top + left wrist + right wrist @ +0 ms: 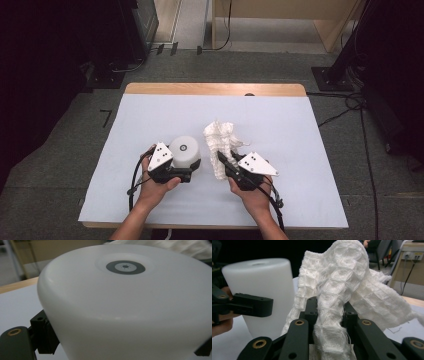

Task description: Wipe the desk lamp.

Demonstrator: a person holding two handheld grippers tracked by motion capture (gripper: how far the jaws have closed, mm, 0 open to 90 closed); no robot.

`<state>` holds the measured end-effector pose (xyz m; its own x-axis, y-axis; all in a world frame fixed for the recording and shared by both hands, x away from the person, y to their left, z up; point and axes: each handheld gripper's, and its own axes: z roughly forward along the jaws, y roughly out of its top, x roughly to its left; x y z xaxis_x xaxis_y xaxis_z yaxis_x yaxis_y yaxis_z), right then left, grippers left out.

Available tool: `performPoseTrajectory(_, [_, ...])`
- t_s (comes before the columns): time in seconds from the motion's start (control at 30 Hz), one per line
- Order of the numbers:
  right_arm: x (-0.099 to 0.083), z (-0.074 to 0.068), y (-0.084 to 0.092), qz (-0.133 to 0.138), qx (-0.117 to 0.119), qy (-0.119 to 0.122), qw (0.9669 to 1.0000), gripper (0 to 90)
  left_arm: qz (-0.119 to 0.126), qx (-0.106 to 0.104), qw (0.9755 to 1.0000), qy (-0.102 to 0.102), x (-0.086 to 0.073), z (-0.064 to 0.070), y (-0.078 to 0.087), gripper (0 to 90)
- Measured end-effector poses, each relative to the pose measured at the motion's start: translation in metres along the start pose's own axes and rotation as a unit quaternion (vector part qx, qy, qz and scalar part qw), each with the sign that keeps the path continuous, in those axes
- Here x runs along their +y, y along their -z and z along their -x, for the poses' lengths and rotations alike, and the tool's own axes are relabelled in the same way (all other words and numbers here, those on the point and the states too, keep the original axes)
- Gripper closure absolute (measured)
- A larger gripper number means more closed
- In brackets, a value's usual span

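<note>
From the high view, your left gripper (191, 167) clamps a white cylindrical container (185, 151) that stands on the pale table cover (150, 120) a little toward seven o'clock of the table's centre, the jaws reaching in from eight o'clock of it and closing wide around its lower wall. Your right gripper (222, 159) sits just at three o'clock of the container and is pinched on a white waffle-weave cloth (220, 140), which rises in a crumpled bunch toward twelve o'clock from the jaws. In the left gripper view, the container (125, 305) is very close, its flat top carrying a dark ring mark (125, 267); a black jaw presses its side at seven o'clock and another shows at the four o'clock corner. In the right gripper view, your jaws are closed tight on a gathered fold of the cloth (337, 290), which fans upward to twelve and two o'clock; the container (262, 287) stands at nine o'clock, with the left gripper's jaw across its wall.
</note>
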<state>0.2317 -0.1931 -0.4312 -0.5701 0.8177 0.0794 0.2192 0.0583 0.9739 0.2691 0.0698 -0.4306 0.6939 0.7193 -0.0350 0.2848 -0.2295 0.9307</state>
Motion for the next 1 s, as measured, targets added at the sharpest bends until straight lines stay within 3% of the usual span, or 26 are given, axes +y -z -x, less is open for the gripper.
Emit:
performPoseTrajectory(0.07, [0.002, 0.005, 0.004, 0.006, -0.006, -0.005, 1.0, 73.0, -0.005, 0.033, 0.9994, 0.006, -0.003, -0.007, -0.001, 8.5])
performPoseTrajectory(0.13, [0.004, 0.011, 0.007, 0.011, -0.013, -0.008, 0.9998, 73.0, -0.015, 0.069, 0.9975, -0.005, -0.007, -0.011, -0.003, 8.5])
performPoseTrajectory(0.23, [0.005, 0.018, 0.009, 0.015, -0.022, -0.012, 0.9996, 73.0, -0.026, 0.097, 0.9949, -0.012, -0.013, -0.016, -0.007, 8.5])
performPoseTrajectory(0.37, [0.004, 0.022, 0.01, 0.014, -0.028, -0.016, 0.9994, 73.0, -0.043, 0.118, 0.992, -0.011, -0.021, -0.022, -0.013, 8.5])
performPoseTrajectory(0.5, [0.003, 0.023, 0.01, 0.014, -0.029, -0.018, 0.9993, 73.0, -0.06, 0.124, 0.9904, -0.007, -0.026, -0.024, -0.019, 8.5])
performPoseTrajectory(0.67, [0.003, 0.027, 0.011, 0.015, -0.033, -0.017, 0.9992, 73.0, -0.057, 0.132, 0.9896, -0.007, -0.027, -0.022, -0.019, 8.2])
performPoseTrajectory(0.73, [0.002, 0.028, 0.011, 0.015, -0.036, -0.019, 0.9991, 73.0, -0.057, 0.143, 0.9881, -0.008, -0.028, -0.022, -0.018, 6.2])
performPoseTrajectory(0.9, [0.002, 0.028, 0.01, 0.012, -0.033, -0.019, 0.9992, 72.9, -0.046, 0.175, 0.9833, 0.016, -0.026, -0.018, -0.014, 0.5])
performPoseTrajectory(1.0, [0.002, 0.028, 0.009, 0.013, -0.034, -0.018, 0.9992, 72.8, -0.05, 0.206, 0.9772, 0.015, -0.026, -0.006, -0.018, 0.0])
